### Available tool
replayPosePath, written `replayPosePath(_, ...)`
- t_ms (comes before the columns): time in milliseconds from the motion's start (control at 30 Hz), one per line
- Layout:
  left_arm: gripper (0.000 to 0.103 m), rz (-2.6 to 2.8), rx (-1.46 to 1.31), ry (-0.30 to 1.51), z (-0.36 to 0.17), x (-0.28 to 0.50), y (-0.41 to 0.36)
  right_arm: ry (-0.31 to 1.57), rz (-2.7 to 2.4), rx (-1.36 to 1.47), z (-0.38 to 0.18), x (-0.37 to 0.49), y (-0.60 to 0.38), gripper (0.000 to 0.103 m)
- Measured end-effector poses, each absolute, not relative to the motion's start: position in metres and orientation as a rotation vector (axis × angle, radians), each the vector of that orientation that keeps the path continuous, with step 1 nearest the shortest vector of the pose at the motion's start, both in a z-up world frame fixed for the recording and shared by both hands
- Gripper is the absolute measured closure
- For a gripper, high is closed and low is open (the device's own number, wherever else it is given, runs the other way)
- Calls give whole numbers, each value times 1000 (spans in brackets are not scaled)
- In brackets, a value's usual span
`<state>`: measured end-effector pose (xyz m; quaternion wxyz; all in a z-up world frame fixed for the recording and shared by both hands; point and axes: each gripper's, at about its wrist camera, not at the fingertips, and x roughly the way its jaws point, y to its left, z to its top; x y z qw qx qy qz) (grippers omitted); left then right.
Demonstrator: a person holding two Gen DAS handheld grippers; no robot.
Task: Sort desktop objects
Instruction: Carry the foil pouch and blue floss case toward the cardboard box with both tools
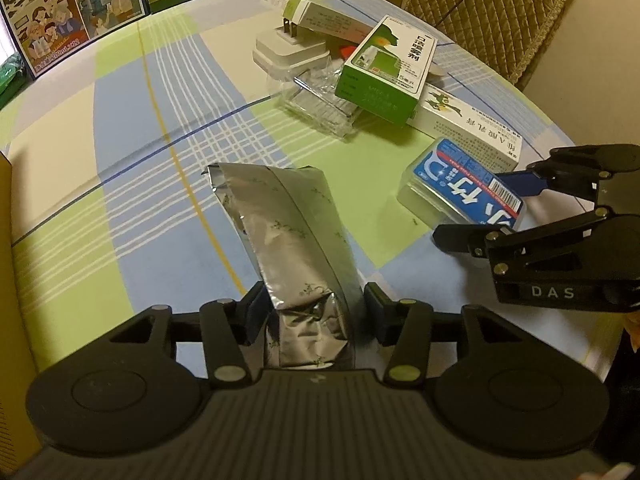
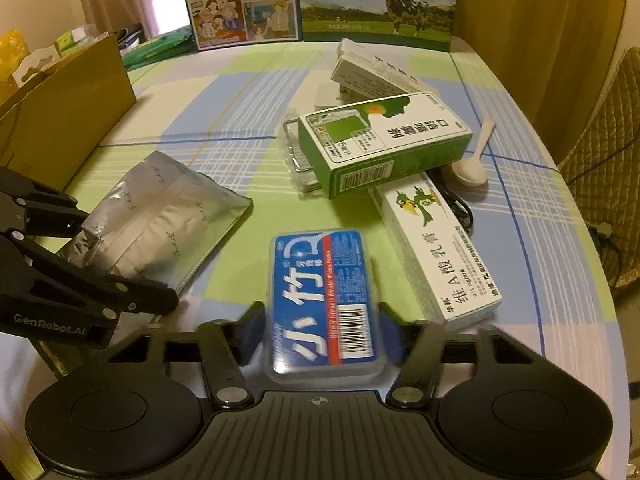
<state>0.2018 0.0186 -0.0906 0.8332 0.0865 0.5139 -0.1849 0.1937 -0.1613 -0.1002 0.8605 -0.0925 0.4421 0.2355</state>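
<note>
The left gripper (image 1: 314, 312) has its 2 fingers closed narrow on the crumpled end of a silver foil pouch (image 1: 288, 232), the rest of which runs forward over the checked desk (image 1: 120, 128). The right gripper (image 2: 320, 328) clamps the near end of a blue floss-pick case (image 2: 322, 300); it looks lifted slightly, though blur makes this uncertain. At the left edge, an open cardboard box (image 2: 68, 120) holds small packets.

"DAS" is showing on the right gripper (image 1: 476, 216), "GenRobot.AI" on the left gripper (image 2: 132, 264), "纯牛奶" and "始于1956" on the milk carton (image 2: 320, 0), "小竹" on the floss box (image 2: 322, 300).
</note>
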Motion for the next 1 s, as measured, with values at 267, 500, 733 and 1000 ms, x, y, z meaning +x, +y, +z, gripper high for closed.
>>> replayPosePath(267, 65, -382, 154, 1078, -87, 197, 22, 876, 480, -151, -92, 189, -166, 50)
replayPosePath(500, 66, -363, 168, 1058, -77, 189, 20, 817, 445, -90, -78, 181, -178, 50)
replayPosePath(733, 66, -356, 139, 1024, -52, 179, 21, 784, 379, -45, -65, 173, -189, 50)
replayPosePath(1000, 66, -306, 143, 957, 4, 161, 49, 775, 429, -11, -31, 142, -173, 50)
